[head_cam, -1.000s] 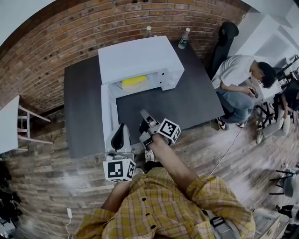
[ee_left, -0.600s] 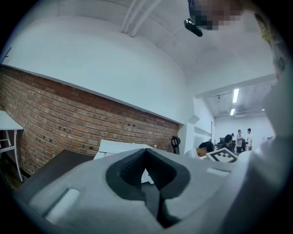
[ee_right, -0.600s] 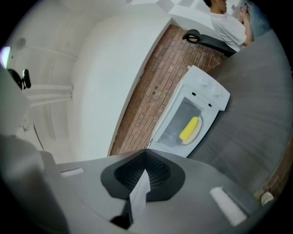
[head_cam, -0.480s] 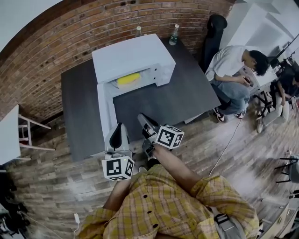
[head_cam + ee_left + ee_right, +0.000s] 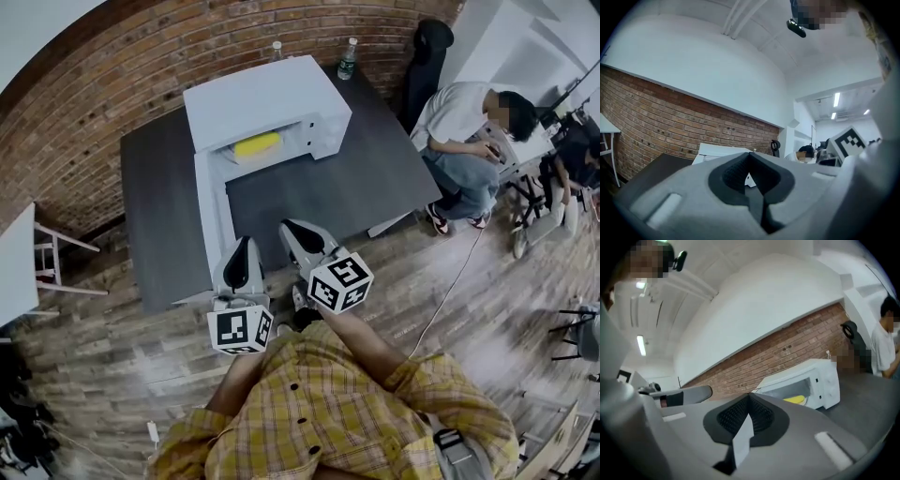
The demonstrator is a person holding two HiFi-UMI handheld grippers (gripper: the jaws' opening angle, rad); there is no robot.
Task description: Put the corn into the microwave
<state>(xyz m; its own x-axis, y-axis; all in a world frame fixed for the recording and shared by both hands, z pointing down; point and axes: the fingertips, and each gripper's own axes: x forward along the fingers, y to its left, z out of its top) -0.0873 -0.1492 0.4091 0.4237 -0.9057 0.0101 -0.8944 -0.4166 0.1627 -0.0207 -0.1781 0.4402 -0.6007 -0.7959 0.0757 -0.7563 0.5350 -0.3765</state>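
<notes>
Corn (image 5: 256, 145) sits in the microwave (image 5: 267, 98); left gripper (image 5: 240, 246) and right gripper (image 5: 290, 230) fingers together.

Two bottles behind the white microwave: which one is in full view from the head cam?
The clear plastic bottle by the white microwave's corner nearest the seated person; the other bottle shows only its top.
</notes>
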